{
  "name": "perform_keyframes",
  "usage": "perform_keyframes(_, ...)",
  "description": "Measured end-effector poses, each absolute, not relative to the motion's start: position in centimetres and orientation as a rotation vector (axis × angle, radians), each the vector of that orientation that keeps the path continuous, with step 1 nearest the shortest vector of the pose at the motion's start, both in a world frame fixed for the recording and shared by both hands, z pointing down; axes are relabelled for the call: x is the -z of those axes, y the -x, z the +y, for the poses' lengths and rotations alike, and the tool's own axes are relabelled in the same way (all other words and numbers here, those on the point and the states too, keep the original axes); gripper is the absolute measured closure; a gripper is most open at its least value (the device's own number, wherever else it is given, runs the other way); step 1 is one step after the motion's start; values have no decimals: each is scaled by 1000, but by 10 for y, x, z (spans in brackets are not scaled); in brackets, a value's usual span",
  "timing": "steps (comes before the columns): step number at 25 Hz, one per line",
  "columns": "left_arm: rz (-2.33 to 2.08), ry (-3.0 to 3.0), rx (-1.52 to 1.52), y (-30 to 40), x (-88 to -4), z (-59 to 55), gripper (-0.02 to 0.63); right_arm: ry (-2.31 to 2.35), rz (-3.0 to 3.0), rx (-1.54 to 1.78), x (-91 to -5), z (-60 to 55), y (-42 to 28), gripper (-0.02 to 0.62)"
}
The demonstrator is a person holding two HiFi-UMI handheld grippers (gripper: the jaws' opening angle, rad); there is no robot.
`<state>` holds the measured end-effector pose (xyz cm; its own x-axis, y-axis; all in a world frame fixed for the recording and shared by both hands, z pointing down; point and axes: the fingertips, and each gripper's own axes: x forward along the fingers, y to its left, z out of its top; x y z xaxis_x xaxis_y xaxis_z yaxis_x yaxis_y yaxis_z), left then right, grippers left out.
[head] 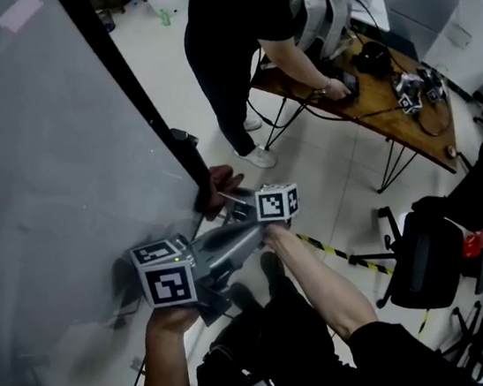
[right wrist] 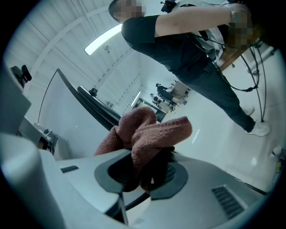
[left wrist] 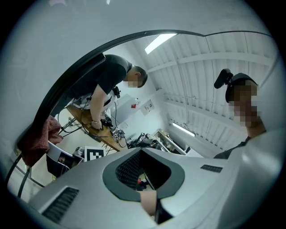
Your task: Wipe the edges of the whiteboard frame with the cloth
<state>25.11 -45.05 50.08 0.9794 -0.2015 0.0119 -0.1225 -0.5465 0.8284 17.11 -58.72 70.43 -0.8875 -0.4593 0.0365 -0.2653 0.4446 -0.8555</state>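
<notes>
While the right gripper pinches the cloth firmly between its jaws, the wad sits against the black whiteboard frame, low on its near edge and just beside the board face. On the left gripper the jaws stand slightly apart with nothing between them. It is held back near my body, idle.

Step in hand, by my reading: running the cloth along the frame edge. Notes for doing it well:
- wrap the loose folds over the edge, not only its face
- press lightly so the board does not swing
- follow the bar in one long pass
- keep the grip tight so the cloth does not drag out

Not resolved:
- actual contact patch, hidden behind the cloth in the head view
- frame below the grippers, covered by my arms
- upper frame, cut off by the picture edge
- dirt on the frame, too dark to judge
</notes>
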Motion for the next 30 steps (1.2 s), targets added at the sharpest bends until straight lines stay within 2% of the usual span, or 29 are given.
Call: perform_keyframes(30,-259,-2090,74,-248,-545,-445,611,723,2350,1648,-769,-579,-172,491)
